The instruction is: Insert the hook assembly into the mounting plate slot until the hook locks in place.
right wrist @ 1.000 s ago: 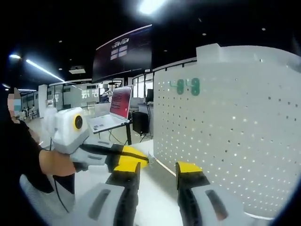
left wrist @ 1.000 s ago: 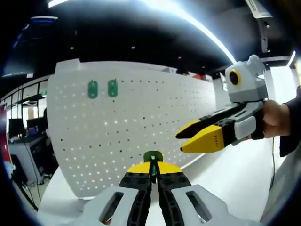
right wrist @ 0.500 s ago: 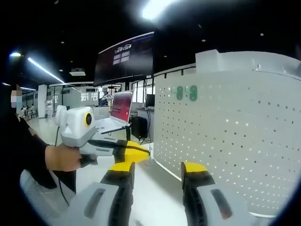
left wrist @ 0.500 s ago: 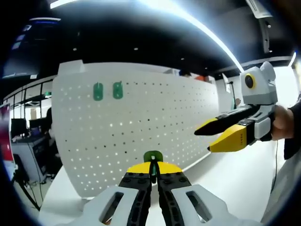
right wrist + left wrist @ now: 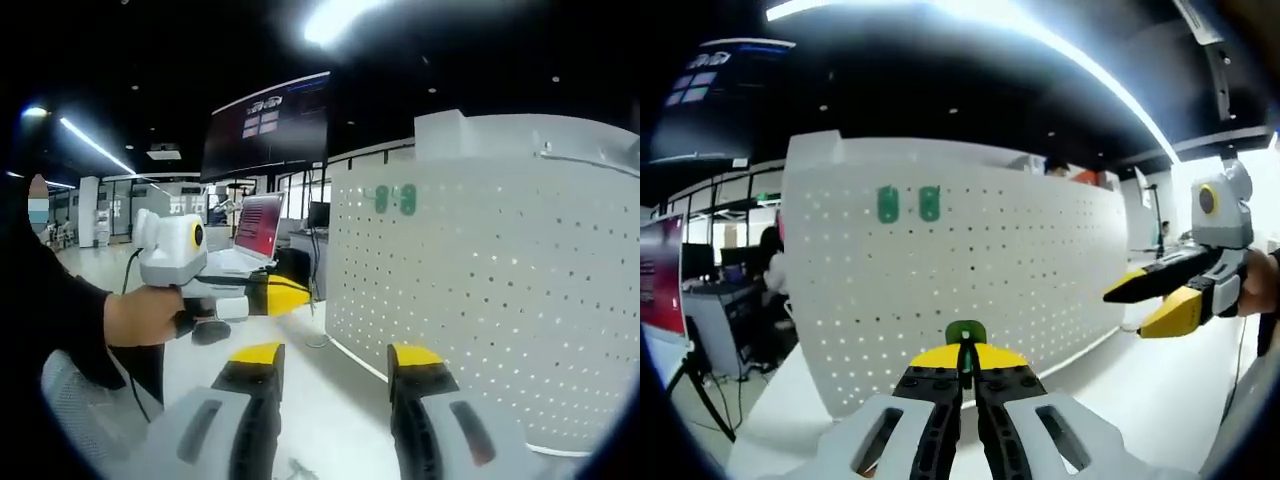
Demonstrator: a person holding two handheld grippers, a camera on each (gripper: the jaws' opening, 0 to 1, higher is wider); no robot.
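A white perforated mounting plate [image 5: 970, 270] stands upright on the white table, seen also in the right gripper view as the mounting plate [image 5: 480, 290]. Two green hooks [image 5: 907, 204] hang near its upper left, shown too in the right gripper view as green hooks [image 5: 394, 199]. My left gripper [image 5: 965, 362] is shut on a green hook piece [image 5: 965, 335], held in front of the plate's lower middle and apart from it. My right gripper [image 5: 335, 358] stands open with nothing between its jaws, and it appears as the right gripper [image 5: 1155, 300] at the right of the left gripper view.
The white table [image 5: 1120, 390] stretches in front of the plate. A laptop [image 5: 250, 235] sits on a desk behind the left gripper [image 5: 250, 297]. A person's hand [image 5: 145, 318] holds that gripper. Desks and a tripod leg [image 5: 705, 400] stand to the plate's left.
The left view has shifted, so the plate now sits further right in it. The right gripper has drifted to the right edge of that view, further from the held hook. Both grippers keep their states.
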